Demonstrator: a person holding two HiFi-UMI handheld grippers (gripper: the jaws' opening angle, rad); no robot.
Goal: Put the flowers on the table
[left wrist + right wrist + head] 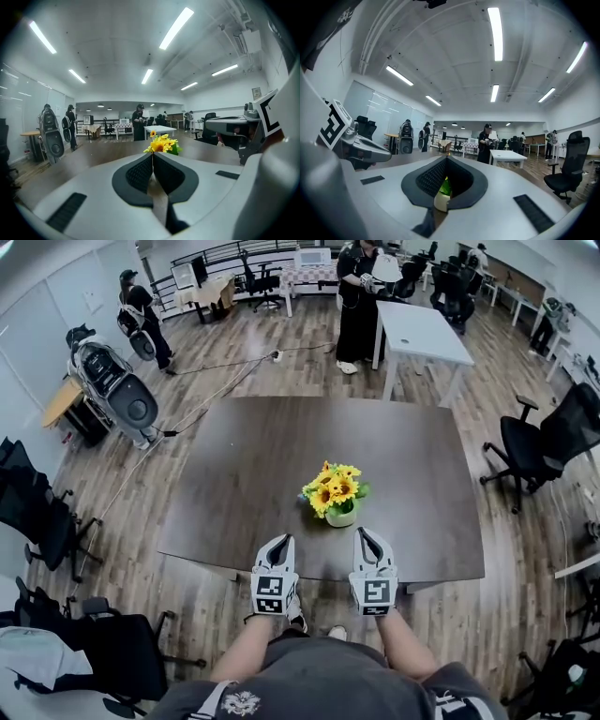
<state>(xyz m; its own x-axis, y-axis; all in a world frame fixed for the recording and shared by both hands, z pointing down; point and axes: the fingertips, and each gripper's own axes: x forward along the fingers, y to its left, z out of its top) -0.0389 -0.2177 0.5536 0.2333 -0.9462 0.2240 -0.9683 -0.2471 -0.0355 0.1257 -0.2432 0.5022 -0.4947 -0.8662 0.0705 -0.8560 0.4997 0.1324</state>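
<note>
Head view: the flowers (335, 489) stand in a pale pot (341, 517) on the dark counter (234, 474), just beyond the left tool (281, 540) and right tool (364, 533), between them and nearer the right one. Both tools are closed and hold nothing. Office chairs (539, 442) stand around the counter.

Left gripper view: the jaws are pressed together. The flowers (161, 144) rise just past the tips, and the pot is hidden behind the jaws.

Right gripper view: the jaws are shut. Only a sliver of green leaf and pale pot (442, 194) shows through the gap.
</note>
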